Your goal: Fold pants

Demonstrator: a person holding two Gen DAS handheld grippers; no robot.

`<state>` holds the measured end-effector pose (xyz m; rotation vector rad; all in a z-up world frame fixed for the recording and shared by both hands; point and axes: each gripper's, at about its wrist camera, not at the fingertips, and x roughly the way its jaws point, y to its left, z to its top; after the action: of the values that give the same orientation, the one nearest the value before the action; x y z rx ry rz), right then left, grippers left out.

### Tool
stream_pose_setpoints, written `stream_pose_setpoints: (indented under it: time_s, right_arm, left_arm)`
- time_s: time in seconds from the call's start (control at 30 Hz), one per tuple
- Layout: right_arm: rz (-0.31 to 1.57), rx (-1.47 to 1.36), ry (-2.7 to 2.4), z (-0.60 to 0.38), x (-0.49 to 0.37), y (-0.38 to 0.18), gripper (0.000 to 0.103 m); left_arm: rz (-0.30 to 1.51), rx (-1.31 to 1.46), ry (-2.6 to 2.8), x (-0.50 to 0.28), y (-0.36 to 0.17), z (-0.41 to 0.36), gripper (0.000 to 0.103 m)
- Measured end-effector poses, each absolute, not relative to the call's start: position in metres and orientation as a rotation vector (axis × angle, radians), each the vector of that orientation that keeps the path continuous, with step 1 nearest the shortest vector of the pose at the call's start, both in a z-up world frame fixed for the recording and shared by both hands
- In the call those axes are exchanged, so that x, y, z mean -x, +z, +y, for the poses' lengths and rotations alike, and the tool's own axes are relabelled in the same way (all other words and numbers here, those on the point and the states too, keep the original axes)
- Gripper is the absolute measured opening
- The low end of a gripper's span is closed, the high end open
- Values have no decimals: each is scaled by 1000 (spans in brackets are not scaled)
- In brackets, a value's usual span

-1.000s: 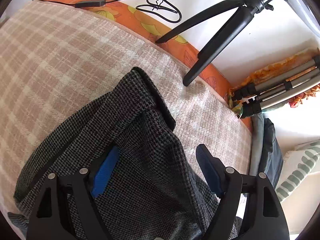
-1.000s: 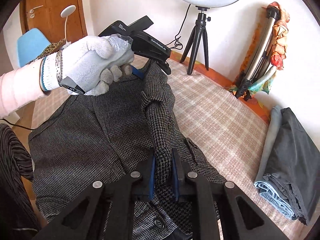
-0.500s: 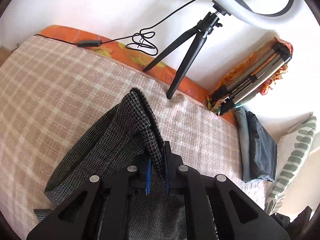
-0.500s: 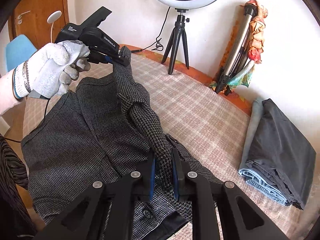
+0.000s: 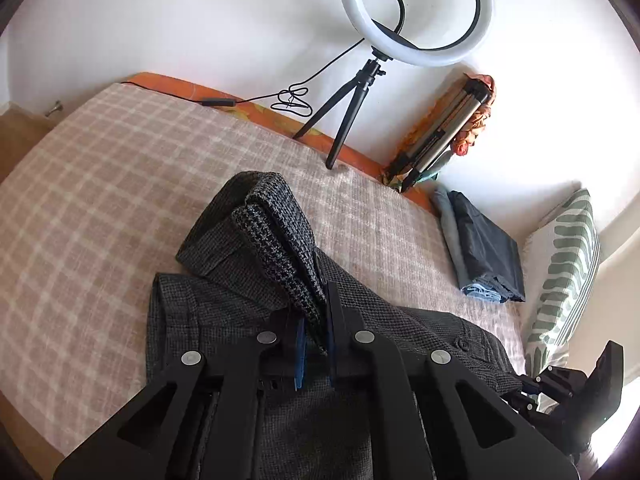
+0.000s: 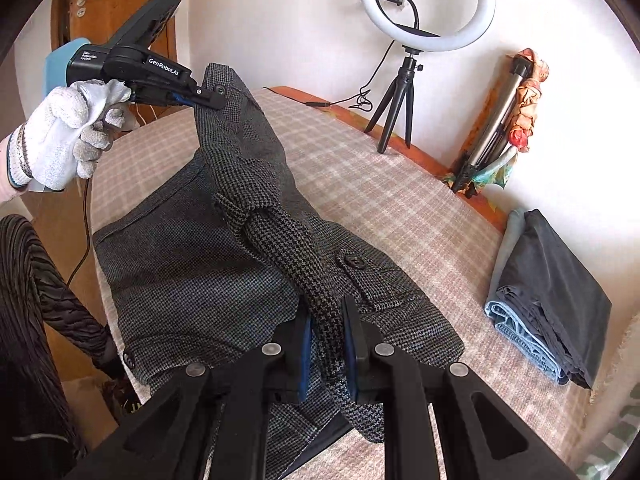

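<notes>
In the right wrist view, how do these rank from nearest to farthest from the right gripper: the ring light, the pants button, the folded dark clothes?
From the right gripper:
1. Pants button, just ahead of the fingers, on the checked pants.
2. Folded dark clothes, to the right, at the bed's edge.
3. Ring light, far back by the wall.

You had a ring light on its small tripod at the far edge, a folded tripod leaning right of it, dark folded clothes near right.
</notes>
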<state>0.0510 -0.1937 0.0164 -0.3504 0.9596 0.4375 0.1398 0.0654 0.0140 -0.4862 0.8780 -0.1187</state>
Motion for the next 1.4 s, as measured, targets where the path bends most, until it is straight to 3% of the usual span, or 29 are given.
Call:
stream_pose_setpoints:
  time_s: [0.4, 0.67, 0.9, 1.03, 1.13, 1.2, 1.23, 1.4]
  right_arm:
    - [1098, 423, 457, -191, 15, -48, 12]
    - [1093, 437, 452, -186, 25, -48, 12]
    - [1132, 518, 498, -168, 43, -53, 16]
    - [1175, 399, 542, -181, 42, -40, 32]
    - [1088, 239, 580, -201, 39, -7, 39]
    - [1023, 133, 516, -222, 29, 9, 54]
    - [995, 85, 451, -234, 23, 13, 66]
    - [977, -229, 185, -307, -31, -7, 69]
  left_arm:
    - [920, 523, -67, -22, -57, 46, 7]
    - [909, 453, -95, 0, -53, 50, 8]
    - [1019, 376, -99, 7, -51, 69, 19]
    - [1029, 324, -48, 24, -39, 85, 22]
    - [960, 284, -36, 26, -17, 92, 22]
    - [918, 249, -58, 16, -4, 88, 23]
    - [905, 238, -76, 8, 0, 85, 23]
    - [932, 222, -187, -42, -8, 57, 23]
